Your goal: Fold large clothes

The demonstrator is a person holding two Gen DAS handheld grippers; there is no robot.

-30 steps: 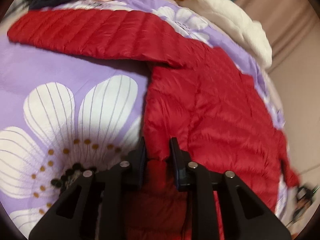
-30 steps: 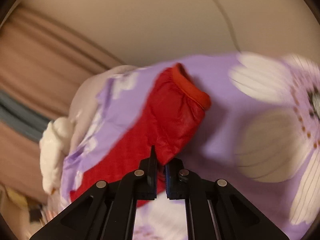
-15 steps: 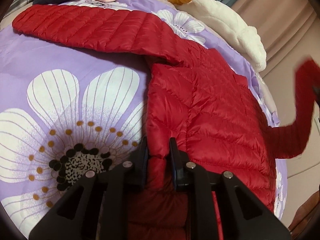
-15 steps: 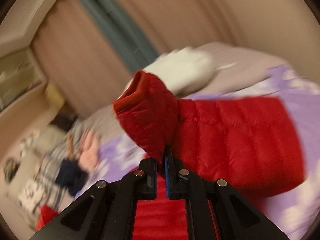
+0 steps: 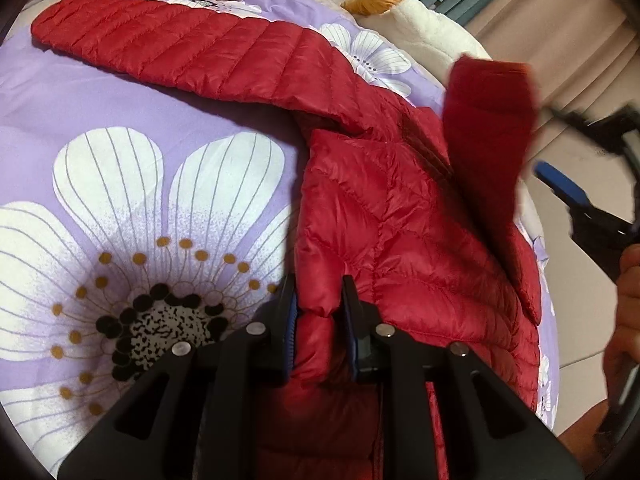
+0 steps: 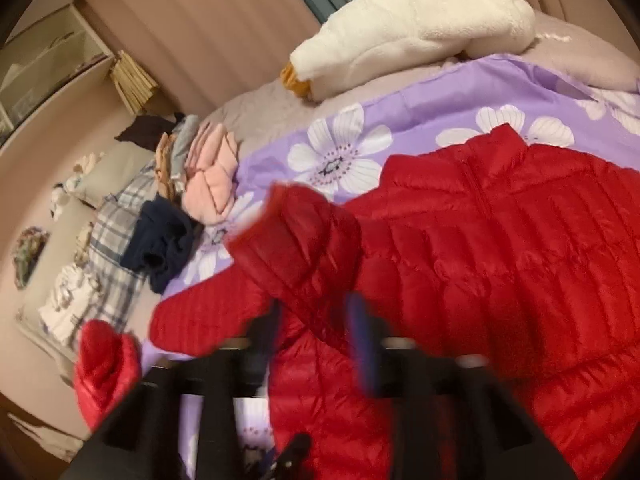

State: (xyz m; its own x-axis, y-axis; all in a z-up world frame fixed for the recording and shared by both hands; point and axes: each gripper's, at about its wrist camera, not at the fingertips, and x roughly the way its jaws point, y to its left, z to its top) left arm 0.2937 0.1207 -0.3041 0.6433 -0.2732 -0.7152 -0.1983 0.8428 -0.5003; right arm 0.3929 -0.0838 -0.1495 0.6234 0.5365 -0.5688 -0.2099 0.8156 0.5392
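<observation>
A red puffer jacket (image 5: 400, 248) lies spread on a purple flowered bedspread (image 5: 120, 128). One sleeve (image 5: 180, 52) stretches flat toward the far left. My left gripper (image 5: 318, 304) pinches the jacket's near edge; its jaws are opening, with the fabric still between the pads. The other sleeve (image 6: 296, 232) hangs in the air above the jacket's body, its cuff (image 5: 488, 92) free. My right gripper (image 6: 316, 316) is just behind that sleeve, its jaws opening wide with nothing pressed between them. The left wrist view shows it (image 5: 580, 152) at the right edge.
A pile of pink, navy and plaid clothes (image 6: 192, 192) sits at the far left of the bed. A white plush goose (image 6: 420, 32) lies along the far side by the curtains. A hand (image 5: 628, 300) shows at the right, over tiled floor.
My right gripper swung the sleeve up and across over the jacket's body, then its jaws parted and let the cuff go. The left gripper stayed put on the jacket's edge.
</observation>
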